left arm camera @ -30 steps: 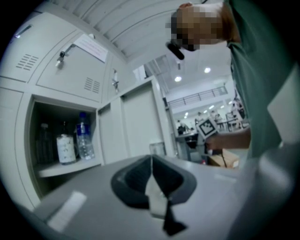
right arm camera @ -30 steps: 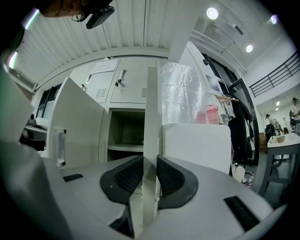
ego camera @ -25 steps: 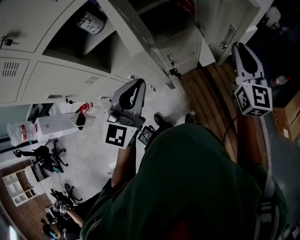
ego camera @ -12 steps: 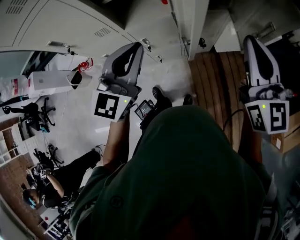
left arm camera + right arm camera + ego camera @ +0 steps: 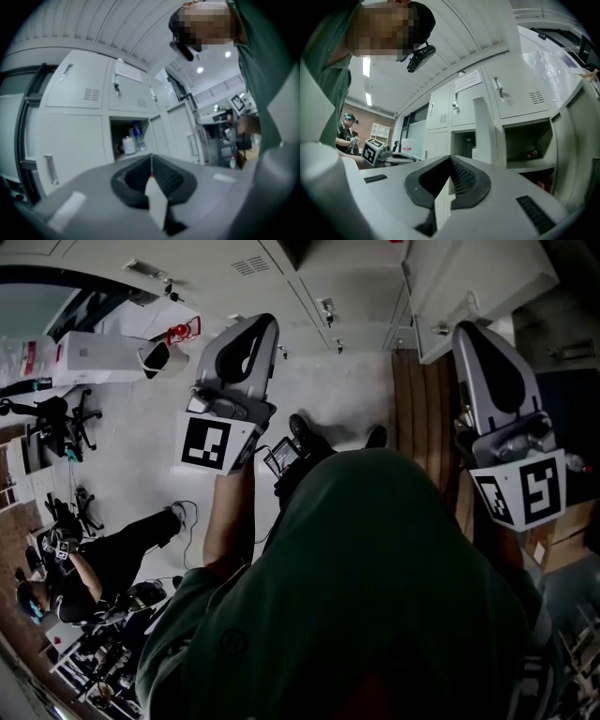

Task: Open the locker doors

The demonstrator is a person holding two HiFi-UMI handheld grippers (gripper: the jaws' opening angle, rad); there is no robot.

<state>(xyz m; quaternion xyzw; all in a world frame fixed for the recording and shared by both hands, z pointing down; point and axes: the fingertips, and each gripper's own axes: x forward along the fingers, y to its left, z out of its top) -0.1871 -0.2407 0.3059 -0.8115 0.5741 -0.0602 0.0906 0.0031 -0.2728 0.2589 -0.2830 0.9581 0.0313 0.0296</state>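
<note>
The locker bank [image 5: 520, 93] stands ahead of me and well apart from both grippers. In the right gripper view two compartments gape, the nearer one [image 5: 529, 145] with a small red thing inside, and a door [image 5: 485, 131] stands edge-on beside them. In the left gripper view another open compartment [image 5: 129, 140] shows bottles [image 5: 137, 136], while the vented door [image 5: 84, 82] above it and the tall door with the long handle [image 5: 51, 168] to its left are shut. The left gripper [image 5: 151, 164] has its jaws pressed together on nothing; the right gripper [image 5: 450, 161] is likewise closed and empty. I judge I am between doors, with part of the bank done. Next I need to pick a shut door, spread one gripper's jaws, bring them round its handle, pinch and swing it out
</note>
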